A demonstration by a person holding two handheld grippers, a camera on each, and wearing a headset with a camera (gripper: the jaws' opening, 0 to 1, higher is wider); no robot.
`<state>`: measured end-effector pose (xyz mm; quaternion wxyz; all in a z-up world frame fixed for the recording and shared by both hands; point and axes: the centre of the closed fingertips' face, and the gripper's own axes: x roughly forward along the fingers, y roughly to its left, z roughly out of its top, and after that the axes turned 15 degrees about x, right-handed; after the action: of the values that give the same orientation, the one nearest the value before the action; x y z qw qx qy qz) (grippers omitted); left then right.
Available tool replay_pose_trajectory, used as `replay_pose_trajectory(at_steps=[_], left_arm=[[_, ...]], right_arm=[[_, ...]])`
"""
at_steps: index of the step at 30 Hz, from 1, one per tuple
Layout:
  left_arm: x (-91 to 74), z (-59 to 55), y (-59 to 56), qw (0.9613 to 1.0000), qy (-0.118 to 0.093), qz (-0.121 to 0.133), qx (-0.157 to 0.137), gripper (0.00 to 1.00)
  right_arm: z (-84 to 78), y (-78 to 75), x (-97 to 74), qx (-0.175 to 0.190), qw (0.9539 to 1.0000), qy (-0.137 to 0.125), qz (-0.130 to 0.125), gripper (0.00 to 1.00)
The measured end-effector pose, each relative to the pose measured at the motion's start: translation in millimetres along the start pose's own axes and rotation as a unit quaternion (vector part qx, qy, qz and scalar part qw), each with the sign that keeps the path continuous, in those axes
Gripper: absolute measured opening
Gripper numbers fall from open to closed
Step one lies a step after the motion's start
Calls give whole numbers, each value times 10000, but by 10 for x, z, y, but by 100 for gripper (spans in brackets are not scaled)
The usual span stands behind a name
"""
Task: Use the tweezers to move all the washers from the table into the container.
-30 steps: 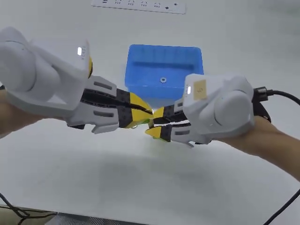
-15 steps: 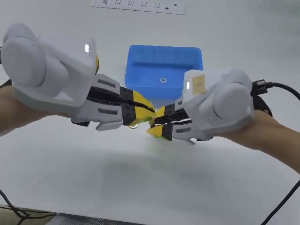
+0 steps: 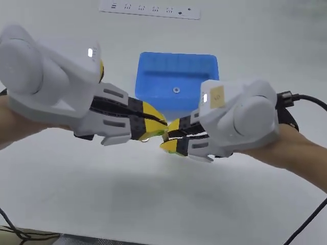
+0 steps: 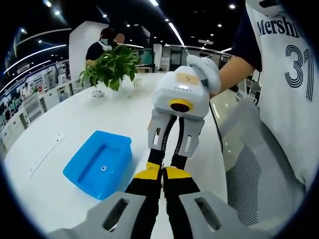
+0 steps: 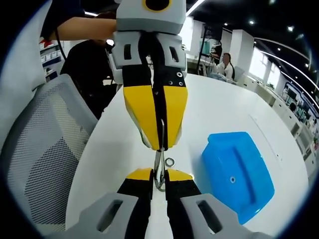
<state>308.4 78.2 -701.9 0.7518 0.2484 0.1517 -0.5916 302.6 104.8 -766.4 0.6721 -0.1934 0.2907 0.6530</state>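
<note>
The left claw point(image 3: 162, 126) and the right claw point(image 3: 166, 136) meet tip to tip low over the white desk point(image 3: 153, 199), in front of the blue container point(image 3: 145, 71); in the right gripper view the thin metal tweezers point(image 5: 159, 167) run straight between them; their upper part is pinched between the left claw's yellow jaws, which are pressed together on it, and their rounded end is caught between the right claw's own jaws, likewise closed on it; a loose washer point(image 5: 170, 162) lies flat on the desk just beside the tweezers, on the container's side, and seems to touch neither claw; the container sits upright near the claws but apart from them, and a second washer point(image 3: 176, 90) lies on its floor around the middle; a white power strip point(image 3: 150, 8) lies on the desk beyond the container; in the left gripper view a leafy potted plant point(image 4: 110, 64) stands on the desk farther off, and a person in a white numbered jersey point(image 4: 284, 89) holds the right claw.
</note>
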Motion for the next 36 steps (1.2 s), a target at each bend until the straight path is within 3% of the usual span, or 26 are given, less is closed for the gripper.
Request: replay_pose_trajectory(at_steps=[5,7,12,15,20,29,33,36], left_arm=[[-75,79,39,10000,4,11,78,5],[-117,134,77,9996,-7,102,268,5],[-193,336,137,9990,-77,183,394,5],[-239,363,267,9973,-64,328,657,5],[-296,398,449,9968,-138,419,671,5],[-342,582,745,9939,-209,477,976,5],[-326,616,863,9930,-286,511,1025,5],[-289,575,940,9924,-263,491,1098,5]], right_arm=[[98,-4,-58,-117,9999,-43,-55,10],[146,-22,-93,-147,9998,-81,-94,10],[349,-93,-221,-309,9991,-219,-203,10],[464,-175,-280,-449,9981,-296,-299,10],[610,-308,-348,-559,9969,-353,-429,10],[828,-555,-469,-721,9942,-474,-646,10],[863,-697,-508,-742,9931,-504,-752,10],[852,-779,-499,-745,9928,-498,-793,10]])
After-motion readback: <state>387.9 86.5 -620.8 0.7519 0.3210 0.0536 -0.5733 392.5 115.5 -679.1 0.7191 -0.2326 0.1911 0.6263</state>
